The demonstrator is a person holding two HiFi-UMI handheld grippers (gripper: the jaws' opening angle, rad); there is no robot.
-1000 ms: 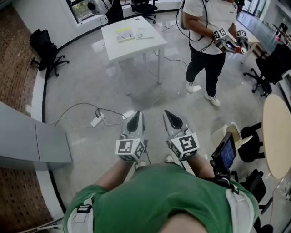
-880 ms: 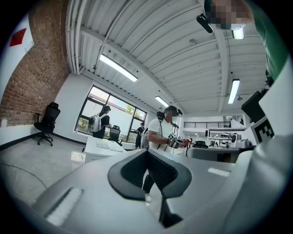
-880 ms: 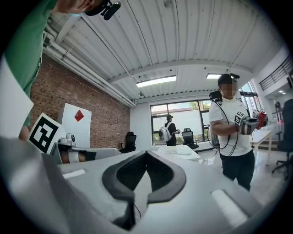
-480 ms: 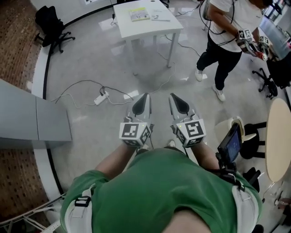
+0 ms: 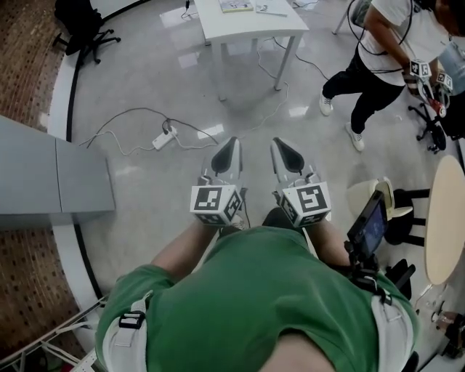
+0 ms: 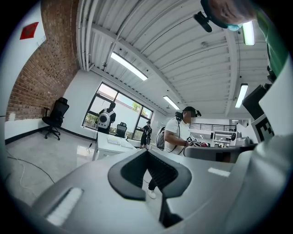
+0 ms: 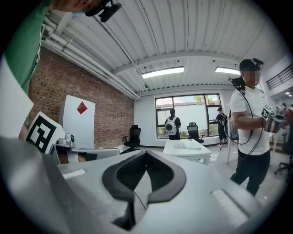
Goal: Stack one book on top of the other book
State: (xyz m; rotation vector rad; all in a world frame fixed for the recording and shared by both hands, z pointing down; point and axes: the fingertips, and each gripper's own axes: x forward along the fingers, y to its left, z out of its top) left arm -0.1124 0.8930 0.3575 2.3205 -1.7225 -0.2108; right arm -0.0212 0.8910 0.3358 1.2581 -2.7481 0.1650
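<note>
Head view. Left gripper [image 5: 227, 147] and right gripper [image 5: 285, 149] are held side by side above the grey floor [image 5: 138, 80], each with a marker cube at its rear. A green shirt [image 5: 261, 305] fills the lower frame and hides both hands.

Fingers, left gripper view: the dark fingers [image 6: 130, 173] are pressed together along one seam, with nothing between them. Right gripper view: the fingers [image 7: 121, 176] are likewise closed on nothing.

White counter [image 5: 254, 25]: at the top edge of the head view, well apart from both grippers, with its far side cut off.
- Yellowish book [image 5: 236, 6]: lies flat on the counter, cropped by the frame edge, cover unreadable.
- Pale book [image 5: 270, 9]: lies flat beside the first with a gap between them, not stacked, and is also cropped.
- In the right gripper view both books show only as thin pale slabs, too small for detail. In the left gripper view the counter is partly hidden behind the gripper body.

Surroundings:
- Person in white shirt [image 5: 385, 43]: right of the counter, carrying another pair of grippers, head out of frame.
- Power strip [image 5: 163, 138]: on the floor, with cables trailing from it.
- Black chair [image 5: 80, 18]: top left, partly cut off.
- Grey cabinet [image 5: 51, 182]: at the left edge.
- Round table [image 5: 445, 218]: at the right edge, mostly out of frame.
- Small screen [image 5: 369, 225]: at the wearer's right side, display too dark to read.
</note>
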